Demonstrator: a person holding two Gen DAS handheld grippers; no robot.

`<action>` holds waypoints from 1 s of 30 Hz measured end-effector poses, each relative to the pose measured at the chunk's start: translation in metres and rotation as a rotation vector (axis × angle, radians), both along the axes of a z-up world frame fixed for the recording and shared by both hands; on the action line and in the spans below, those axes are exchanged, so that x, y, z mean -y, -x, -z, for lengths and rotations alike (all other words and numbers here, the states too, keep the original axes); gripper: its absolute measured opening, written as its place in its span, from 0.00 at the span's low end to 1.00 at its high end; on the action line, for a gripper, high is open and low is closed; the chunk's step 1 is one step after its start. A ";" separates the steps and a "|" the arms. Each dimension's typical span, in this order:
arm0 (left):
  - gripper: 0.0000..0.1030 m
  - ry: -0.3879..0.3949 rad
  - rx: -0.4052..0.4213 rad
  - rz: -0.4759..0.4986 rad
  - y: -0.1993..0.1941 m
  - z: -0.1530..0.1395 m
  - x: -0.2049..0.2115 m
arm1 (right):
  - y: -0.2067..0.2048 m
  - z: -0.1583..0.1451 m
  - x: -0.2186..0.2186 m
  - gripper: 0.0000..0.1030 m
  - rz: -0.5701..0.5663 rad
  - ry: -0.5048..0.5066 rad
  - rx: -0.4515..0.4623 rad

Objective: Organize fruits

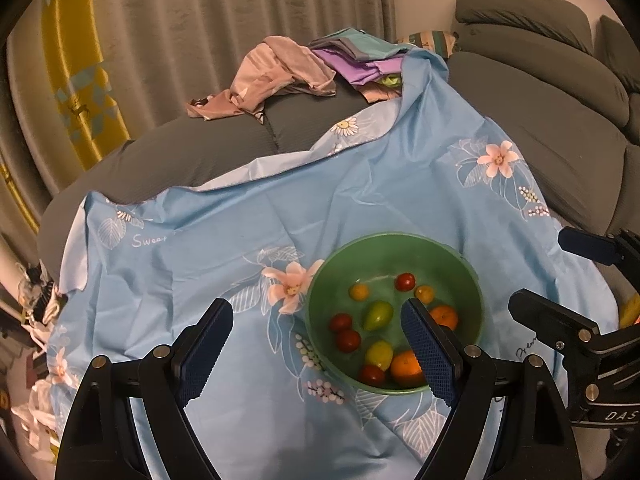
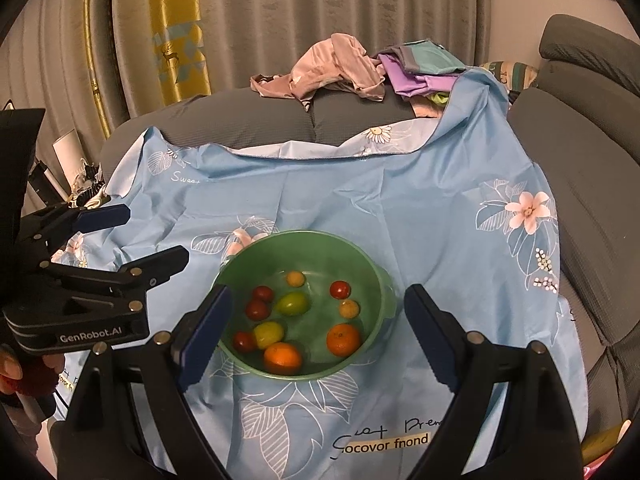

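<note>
- A green bowl (image 2: 384, 280) sits upright at lower centre of the right wrist view.
- 2 oranges (image 2: 343, 339) lie at the bowl's near side, apart.
- 4 red tomatoes (image 2: 340, 289) are scattered, 3 on the left.
- A green fruit (image 2: 293, 303) lies at the middle, a yellow one (image 2: 269, 334) below it.
- 2 small yellow-orange fruits (image 2: 296, 278) sit toward the far side.

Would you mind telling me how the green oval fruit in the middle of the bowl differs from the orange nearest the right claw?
The green oval fruit is green and elongated, while the orange is orange and round. The green fruit is the smaller, the orange clearly bulkier. The green fruit lies near the bowl's centre, whereas the orange sits against the near wall. Both rest loose inside the green bowl, untouched by either claw.
</note>
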State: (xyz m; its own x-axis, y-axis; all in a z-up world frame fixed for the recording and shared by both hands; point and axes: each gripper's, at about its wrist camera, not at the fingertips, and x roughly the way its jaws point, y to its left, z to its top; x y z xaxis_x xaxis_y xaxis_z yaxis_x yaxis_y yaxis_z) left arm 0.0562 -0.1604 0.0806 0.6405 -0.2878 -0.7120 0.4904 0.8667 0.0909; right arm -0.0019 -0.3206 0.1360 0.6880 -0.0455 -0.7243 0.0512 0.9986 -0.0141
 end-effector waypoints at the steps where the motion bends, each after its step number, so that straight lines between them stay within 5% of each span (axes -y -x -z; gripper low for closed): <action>1: 0.84 0.000 -0.001 0.002 0.000 0.000 0.000 | 0.000 0.000 0.000 0.86 -0.001 0.000 0.001; 30: 0.84 -0.002 -0.004 0.002 0.000 -0.004 0.007 | 0.001 -0.001 0.004 0.86 0.002 0.003 -0.002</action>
State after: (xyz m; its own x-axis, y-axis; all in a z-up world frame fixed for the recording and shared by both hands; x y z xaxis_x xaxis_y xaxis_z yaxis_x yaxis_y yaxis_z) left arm 0.0564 -0.1673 0.0846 0.6372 -0.2878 -0.7150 0.4928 0.8654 0.0908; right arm -0.0028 -0.3244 0.1366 0.6864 -0.0484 -0.7257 0.0527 0.9985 -0.0167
